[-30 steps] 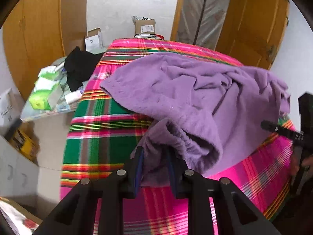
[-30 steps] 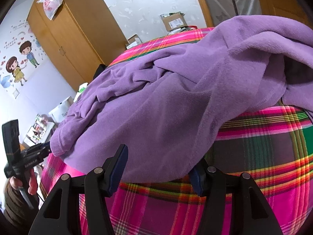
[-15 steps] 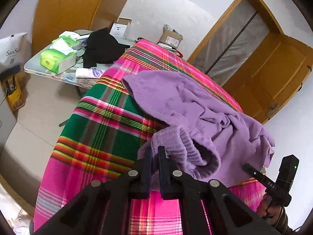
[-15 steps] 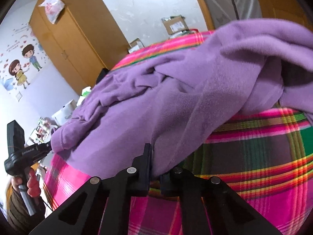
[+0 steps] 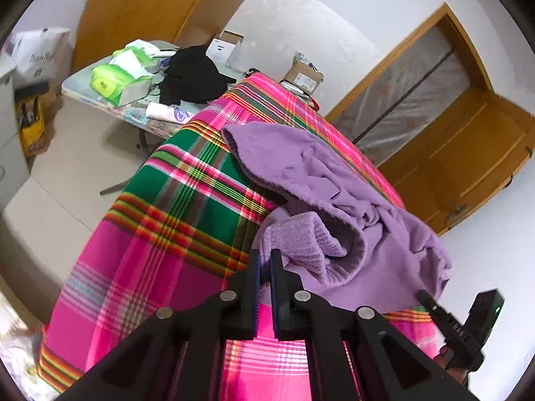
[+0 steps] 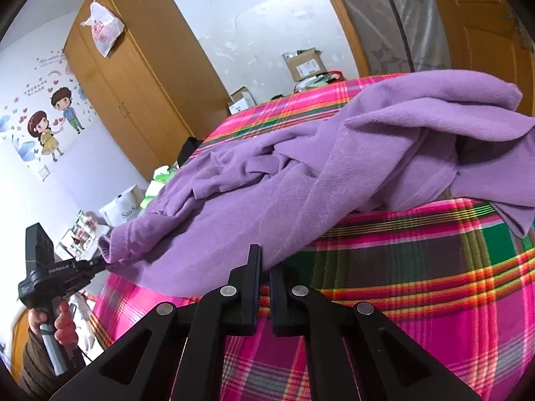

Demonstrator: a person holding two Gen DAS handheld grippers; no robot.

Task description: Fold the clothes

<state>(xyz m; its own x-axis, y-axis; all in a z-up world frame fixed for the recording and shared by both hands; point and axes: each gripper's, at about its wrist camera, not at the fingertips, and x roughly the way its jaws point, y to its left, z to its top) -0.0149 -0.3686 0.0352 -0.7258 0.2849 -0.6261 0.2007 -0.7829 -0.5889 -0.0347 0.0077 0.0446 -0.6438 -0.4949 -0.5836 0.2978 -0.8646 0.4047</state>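
Observation:
A crumpled purple fleece garment [image 5: 334, 180] lies on the pink and green plaid-covered table [image 5: 167, 220]. My left gripper [image 5: 265, 258] is shut on its ribbed cuff [image 5: 294, 237], which is lifted a little off the cloth. In the right wrist view the same garment [image 6: 334, 173] spreads across the plaid table [image 6: 418, 267], and my right gripper [image 6: 264, 260] is shut on its near hem. A hand holds the left gripper [image 6: 102, 262] at the far left, pinching the cuff end. The right gripper [image 5: 423, 295] shows at the lower right of the left wrist view.
A side table [image 5: 80, 83] to the left holds green tissue packs [image 5: 117, 80], a black cloth [image 5: 190, 77] and boxes. A cardboard box [image 5: 302, 75] sits at the table's far end. A wooden wardrobe [image 6: 133, 77] and a wooden door [image 5: 468, 153] line the walls.
Both grippers closed on the purple garment, the left on the cuff, the right on the hem. The left view rolled and both rose slightly, pulling the fabric edge up.

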